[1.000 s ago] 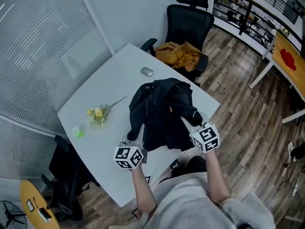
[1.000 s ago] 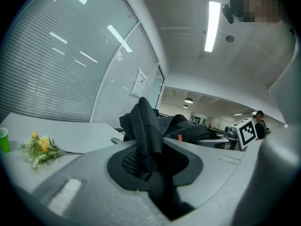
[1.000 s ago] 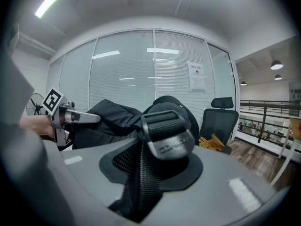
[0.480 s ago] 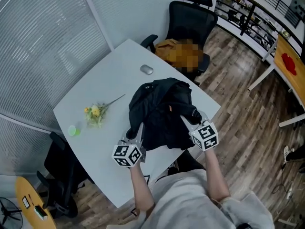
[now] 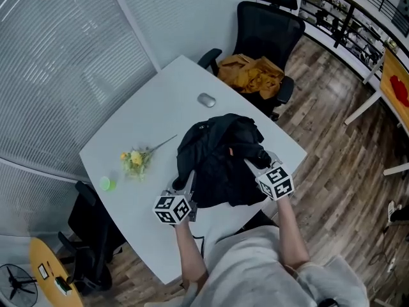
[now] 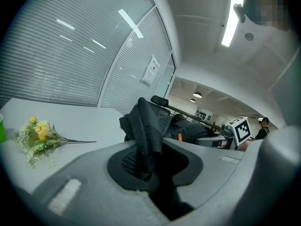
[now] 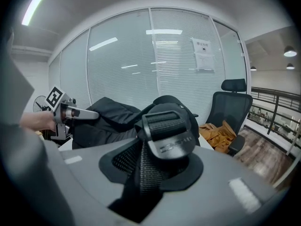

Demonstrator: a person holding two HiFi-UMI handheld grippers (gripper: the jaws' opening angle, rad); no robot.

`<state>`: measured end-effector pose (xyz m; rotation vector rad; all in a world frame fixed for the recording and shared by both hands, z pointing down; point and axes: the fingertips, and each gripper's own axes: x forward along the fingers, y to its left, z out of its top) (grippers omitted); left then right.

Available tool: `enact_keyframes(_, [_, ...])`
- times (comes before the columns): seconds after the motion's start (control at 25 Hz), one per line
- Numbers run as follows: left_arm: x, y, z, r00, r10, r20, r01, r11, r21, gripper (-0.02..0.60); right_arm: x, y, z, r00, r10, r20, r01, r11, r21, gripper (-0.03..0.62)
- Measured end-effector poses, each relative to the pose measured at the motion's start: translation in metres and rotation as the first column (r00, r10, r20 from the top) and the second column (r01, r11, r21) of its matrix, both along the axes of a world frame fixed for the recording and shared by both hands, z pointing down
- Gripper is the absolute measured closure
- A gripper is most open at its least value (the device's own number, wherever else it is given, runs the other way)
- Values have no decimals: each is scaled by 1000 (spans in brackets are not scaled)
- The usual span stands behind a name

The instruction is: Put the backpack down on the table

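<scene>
Both grippers have sunk a little with the black fabric backpack point(image 5: 220, 162), now bunched over the near part of the white table point(image 5: 144, 123) (whether its full weight rests there is unclear). Wood-plank floor point(image 5: 332, 133) and a glass wall with blinds point(image 5: 57, 62) surround the table. Only the gripper views show the holds: the left gripper point(image 5: 186, 183) is clamped on a padded mesh strap point(image 6: 146, 149), and the right gripper point(image 5: 253, 165) on a buckled webbing strap point(image 7: 165, 134). Yellow flowers point(image 5: 135, 160), a small green cup point(image 5: 105, 183) and a grey mouse point(image 5: 206, 100) lie apart from the bag. A black office chair point(image 5: 271, 27) holding mustard cloth point(image 5: 252, 74) stands beyond.
</scene>
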<state>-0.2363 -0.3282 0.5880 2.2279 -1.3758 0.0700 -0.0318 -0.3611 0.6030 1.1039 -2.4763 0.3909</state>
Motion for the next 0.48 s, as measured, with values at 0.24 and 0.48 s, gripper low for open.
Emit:
enact_keyframes(0.24, [-6, -9, 28, 1000, -7, -6, 7, 998, -59, 509, 2, -10, 26, 1000, 11, -29, -12, 999, -52, 465])
enact_keyframes(0.48, [-13, -14, 47, 999, -33, -19, 31, 995, -95, 511, 3, -17, 43, 999, 7, -47, -11, 996, -84, 462])
